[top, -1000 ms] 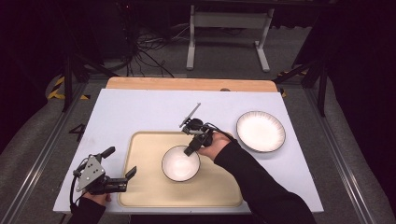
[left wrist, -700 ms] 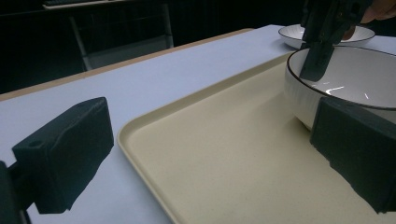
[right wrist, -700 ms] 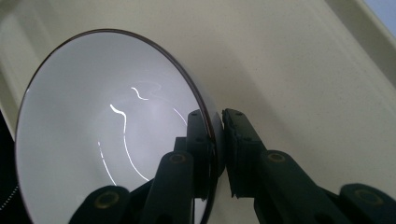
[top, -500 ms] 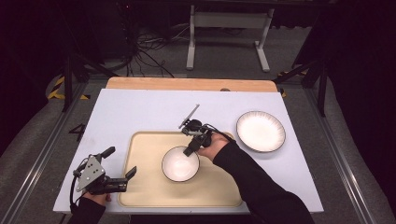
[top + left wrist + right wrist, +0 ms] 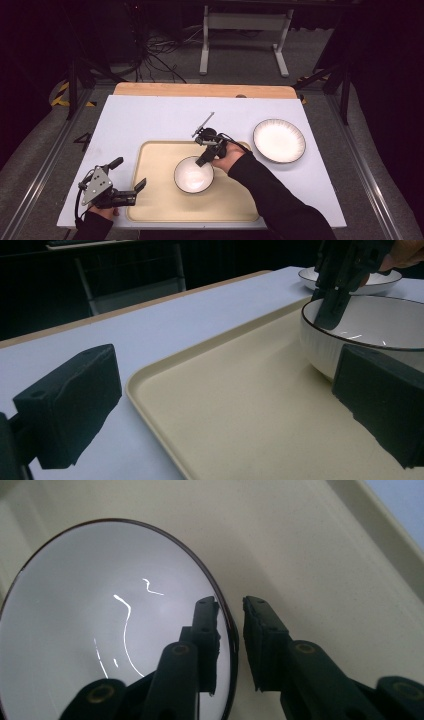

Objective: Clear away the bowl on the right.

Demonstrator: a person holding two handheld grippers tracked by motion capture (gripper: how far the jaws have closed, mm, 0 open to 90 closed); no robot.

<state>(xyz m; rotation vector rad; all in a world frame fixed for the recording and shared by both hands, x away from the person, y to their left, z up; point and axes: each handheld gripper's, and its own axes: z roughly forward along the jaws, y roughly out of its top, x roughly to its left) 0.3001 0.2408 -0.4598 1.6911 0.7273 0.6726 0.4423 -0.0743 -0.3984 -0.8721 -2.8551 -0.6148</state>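
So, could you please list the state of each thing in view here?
Bowl: upright, empty, on the tray.
Tray: flat on the table, holding the bowl.
Plate: empty, on the table right of the tray.
Right gripper: jaws straddling the bowl's rim, a gap left.
Left gripper: open, at the tray's left edge.

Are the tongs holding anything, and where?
The right tongs straddle the white bowl's rim, one jaw inside and one outside, not yet closed on it. The left tongs are open, holding nothing.

White bowl (image 5: 193, 175), dark rim, upright, empty, at centre of beige tray (image 5: 150, 200); white plate (image 5: 279, 140) at 3 o'clock on worktop.
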